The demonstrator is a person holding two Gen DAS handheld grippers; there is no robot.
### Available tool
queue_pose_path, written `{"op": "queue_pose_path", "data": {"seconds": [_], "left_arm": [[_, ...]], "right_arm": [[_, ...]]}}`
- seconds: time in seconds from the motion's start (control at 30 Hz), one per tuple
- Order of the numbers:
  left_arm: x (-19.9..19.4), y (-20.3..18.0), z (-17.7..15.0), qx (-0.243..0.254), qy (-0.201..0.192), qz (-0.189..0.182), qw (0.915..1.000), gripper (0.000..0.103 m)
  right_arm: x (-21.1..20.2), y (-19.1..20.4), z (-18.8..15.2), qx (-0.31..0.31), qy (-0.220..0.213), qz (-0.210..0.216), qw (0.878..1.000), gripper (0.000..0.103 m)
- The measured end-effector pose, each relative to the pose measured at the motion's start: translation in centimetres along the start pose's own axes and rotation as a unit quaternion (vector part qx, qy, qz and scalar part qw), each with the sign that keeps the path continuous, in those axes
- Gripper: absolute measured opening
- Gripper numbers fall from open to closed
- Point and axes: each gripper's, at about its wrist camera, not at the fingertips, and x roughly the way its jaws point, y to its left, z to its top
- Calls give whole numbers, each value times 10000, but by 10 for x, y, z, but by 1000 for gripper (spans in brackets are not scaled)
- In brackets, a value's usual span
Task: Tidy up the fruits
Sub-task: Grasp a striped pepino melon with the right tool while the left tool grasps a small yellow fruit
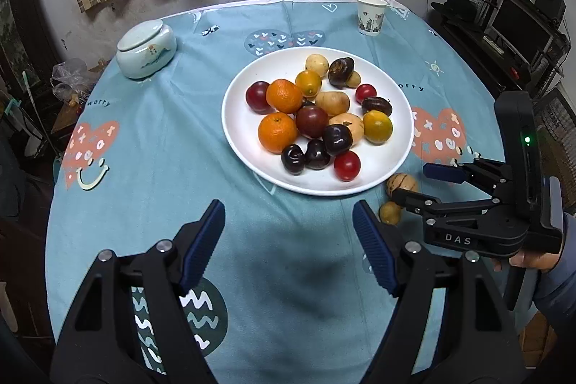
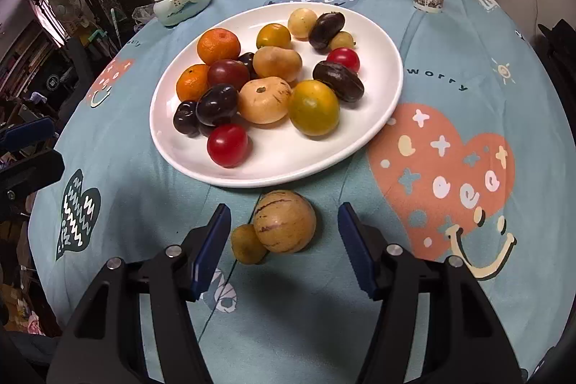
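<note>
My right tool (image 2: pixel 284 245), half open and holding nothing, sits just short of the striped fruit (image 2: pixel 284 221) off the plate (image 2: pixel 378 117); left tool (image 1: pixel 288 240) is farther, open, empty.

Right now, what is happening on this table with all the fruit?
A person holds a gripper in each hand and is sorting fruit. Most of it lies piled on the white plate. Two pieces lie on the tablecloth just off its near edge: a striped tan fruit and a small brownish one, touching each other. The right gripper is open around them, gripping neither. The left gripper is open and empty over bare cloth.
</note>
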Motion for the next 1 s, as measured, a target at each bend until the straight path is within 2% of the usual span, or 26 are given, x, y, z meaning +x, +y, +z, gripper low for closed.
{"op": "queue_pose_path", "data": {"seconds": [0.13,0.3,0.63,1.0], "left_arm": [[-2,-2,1,51,-17,33,10000,76],[-2,-3,1,86,-8,23,10000,76],[0,-7,1,168,39,4,9999,76],[8,-17,-4,320,108,-30,9994,76]], "right_arm": [[4,-1,1,24,91,-5,10000,59],[16,-1,2,51,288,-7,9996,41],[6,-9,0,176,241,84,9995,38],[-25,-30,-30,588,46,174,9981,38]]}}
